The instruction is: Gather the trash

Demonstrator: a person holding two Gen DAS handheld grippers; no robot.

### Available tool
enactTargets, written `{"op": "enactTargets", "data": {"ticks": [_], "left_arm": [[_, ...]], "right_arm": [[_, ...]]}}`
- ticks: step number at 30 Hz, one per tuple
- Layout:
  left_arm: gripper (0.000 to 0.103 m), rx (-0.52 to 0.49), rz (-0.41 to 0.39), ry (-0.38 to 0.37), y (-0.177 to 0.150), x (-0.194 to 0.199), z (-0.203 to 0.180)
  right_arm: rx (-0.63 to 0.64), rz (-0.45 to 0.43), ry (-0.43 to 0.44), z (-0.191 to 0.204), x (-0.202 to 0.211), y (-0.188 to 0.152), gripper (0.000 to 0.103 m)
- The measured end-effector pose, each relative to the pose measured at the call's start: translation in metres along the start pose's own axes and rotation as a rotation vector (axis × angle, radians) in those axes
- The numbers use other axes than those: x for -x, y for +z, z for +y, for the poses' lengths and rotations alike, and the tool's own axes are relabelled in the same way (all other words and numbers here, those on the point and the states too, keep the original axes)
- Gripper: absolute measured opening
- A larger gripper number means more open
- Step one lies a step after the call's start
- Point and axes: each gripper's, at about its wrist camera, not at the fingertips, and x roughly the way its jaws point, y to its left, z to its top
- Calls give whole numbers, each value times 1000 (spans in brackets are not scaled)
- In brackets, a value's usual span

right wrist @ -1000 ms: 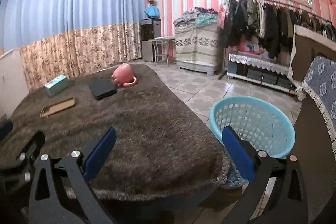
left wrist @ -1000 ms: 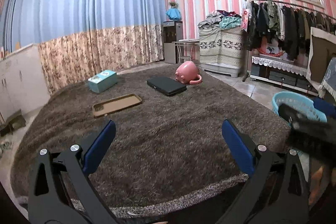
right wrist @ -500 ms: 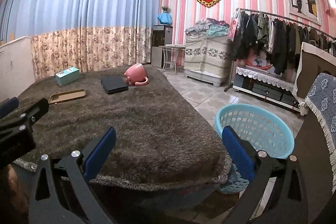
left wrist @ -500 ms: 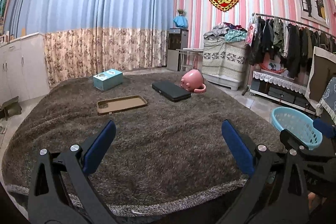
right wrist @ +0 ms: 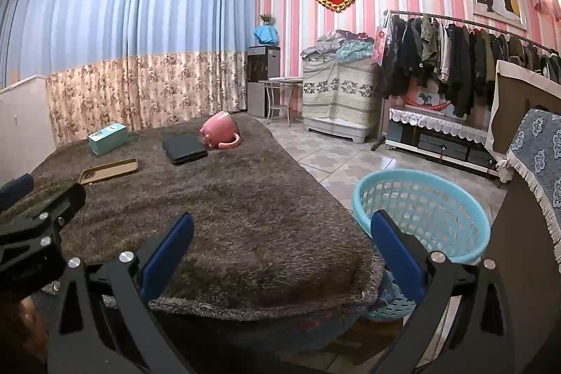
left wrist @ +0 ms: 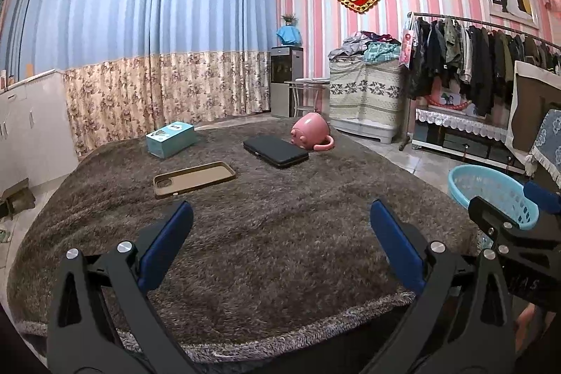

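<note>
A light blue plastic basket (right wrist: 420,212) stands on the floor by the table's right end; it also shows in the left wrist view (left wrist: 491,195). On the brown shaggy table cover (left wrist: 273,233) lie a teal box (left wrist: 170,138), a brown phone case (left wrist: 194,179), a black flat case (left wrist: 275,150) and a tipped pink mug (left wrist: 310,131). My left gripper (left wrist: 280,244) is open and empty above the table's near part. My right gripper (right wrist: 282,255) is open and empty over the table's near right corner, beside the basket.
A clothes rack (right wrist: 455,65) and low cabinet line the right wall. A covered pile (right wrist: 336,93) and water dispenser (right wrist: 263,79) stand at the back. A cloth-draped chair (right wrist: 536,156) is close on the right. Tiled floor (right wrist: 343,160) lies between table and rack.
Both grippers have tilted up and drawn back a little, so more of the room and table shows. Both stay open and empty.
</note>
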Motion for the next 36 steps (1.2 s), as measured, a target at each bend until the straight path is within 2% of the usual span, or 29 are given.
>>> {"op": "enactTargets", "data": {"ticks": [36], "left_arm": [[98,-25,-33,-2,0,8,-4]], "right_arm": [[10,3,-2,-1,0,0,99]]}}
